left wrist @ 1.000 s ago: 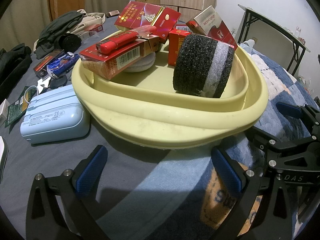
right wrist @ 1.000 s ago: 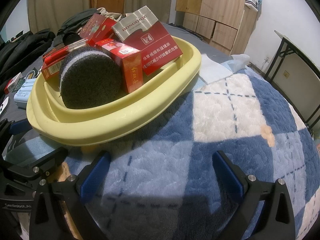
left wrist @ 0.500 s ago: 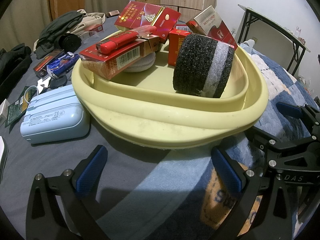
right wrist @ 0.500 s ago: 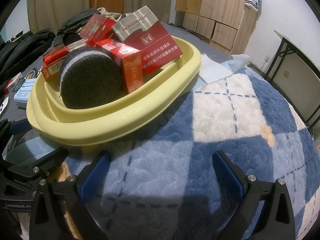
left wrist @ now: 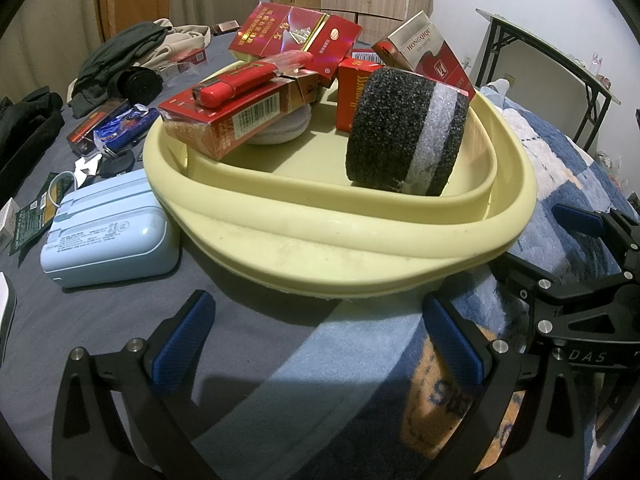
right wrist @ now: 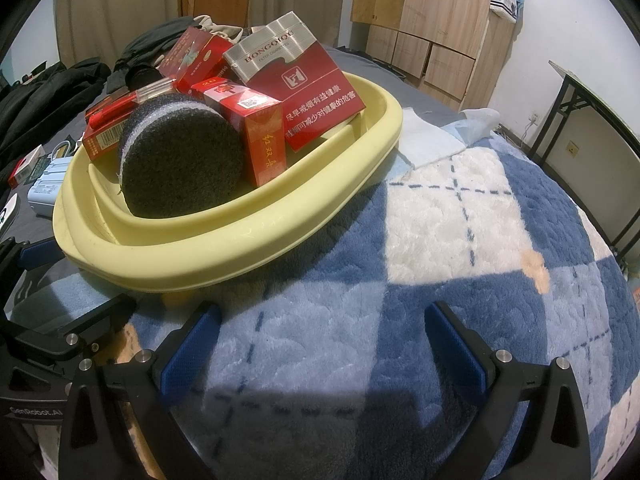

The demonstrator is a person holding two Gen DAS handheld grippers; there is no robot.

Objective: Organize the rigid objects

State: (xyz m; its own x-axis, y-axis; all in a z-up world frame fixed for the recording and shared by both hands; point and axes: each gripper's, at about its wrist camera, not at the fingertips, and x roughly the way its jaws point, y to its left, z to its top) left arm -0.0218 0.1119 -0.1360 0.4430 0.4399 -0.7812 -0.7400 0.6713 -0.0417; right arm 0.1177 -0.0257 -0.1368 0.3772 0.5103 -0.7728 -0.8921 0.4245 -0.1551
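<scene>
Left gripper (left wrist: pixel 316 344): nearest the left wrist camera, fingers spread wide, nothing between them; set just short of the yellow basin (left wrist: pixel 352 252).
Right gripper (right wrist: pixel 322 344): fingers likewise wide apart and empty, over the blue-and-white plaid blanket (right wrist: pixel 460 248), just short of the basin's near rim.
Yellow basin: landmark; rests partly on the blanket, partly on the grey sheet (left wrist: pixel 100 320).
Black foam roll (left wrist: pixel 406 134): inside the basin, at its near right, standing on edge, with a white band.
Long red carton (left wrist: pixel 236 120): inside, at the near left, propped on the basin's rim, carrying a red lighter (left wrist: pixel 250 80).
Small red pack (right wrist: pixel 250 130): inside, upright, touching the roll's far side.
Red-and-silver pack (right wrist: pixel 296 84): inside, leaning on the far rim.
Wide red carton (left wrist: pixel 296 38): at the basin's far side, tilted.
Pale blue case (left wrist: pixel 108 228): outside, just left of the basin.
Dark clothing (left wrist: pixel 120 52): well beyond the basin's left.
</scene>
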